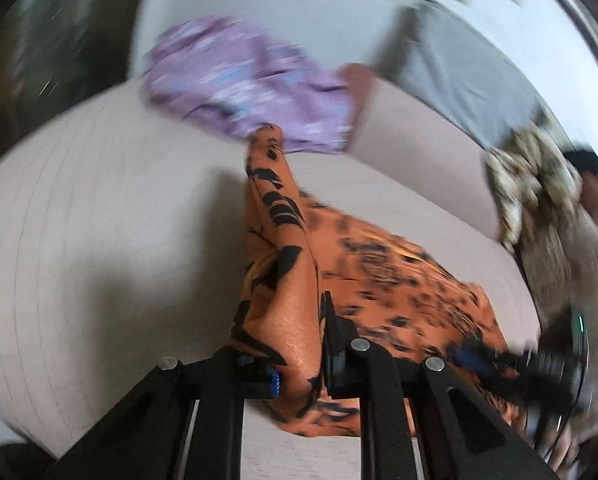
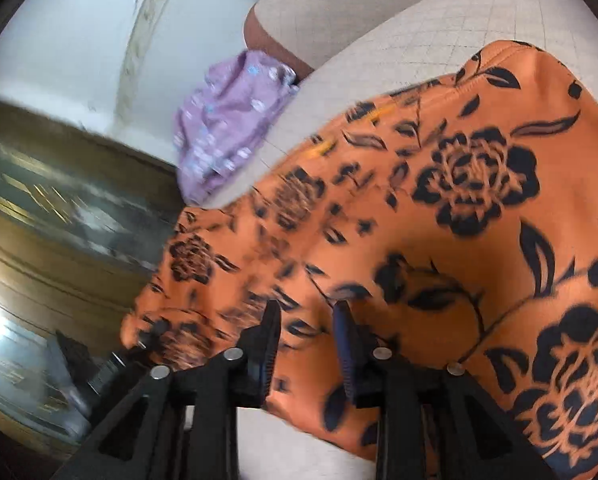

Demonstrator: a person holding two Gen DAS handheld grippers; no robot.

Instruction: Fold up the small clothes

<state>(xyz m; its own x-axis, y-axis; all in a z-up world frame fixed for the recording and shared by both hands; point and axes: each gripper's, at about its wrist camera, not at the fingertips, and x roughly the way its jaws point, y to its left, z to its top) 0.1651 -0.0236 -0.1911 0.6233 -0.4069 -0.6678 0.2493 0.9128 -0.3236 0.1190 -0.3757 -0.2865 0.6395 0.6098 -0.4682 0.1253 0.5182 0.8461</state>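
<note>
1. Your left gripper (image 1: 299,344) pinches a bunched fold of the orange black-flowered cloth (image 1: 379,280), lifting it off the pale quilted mattress (image 1: 99,220).
2. Your right gripper (image 2: 307,344) straddles that cloth's edge, jaws apart, not yet clamped.

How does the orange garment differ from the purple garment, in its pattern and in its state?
The orange garment bears large black flowers and leaves; the purple garment bears small pale spots. The orange one is pinched in the left tongs and hangs stretched; the purple one lies crumpled and untouched. The orange one fills the near view; the purple one lies farther off. Both rest on the same pale quilted surface.
</note>
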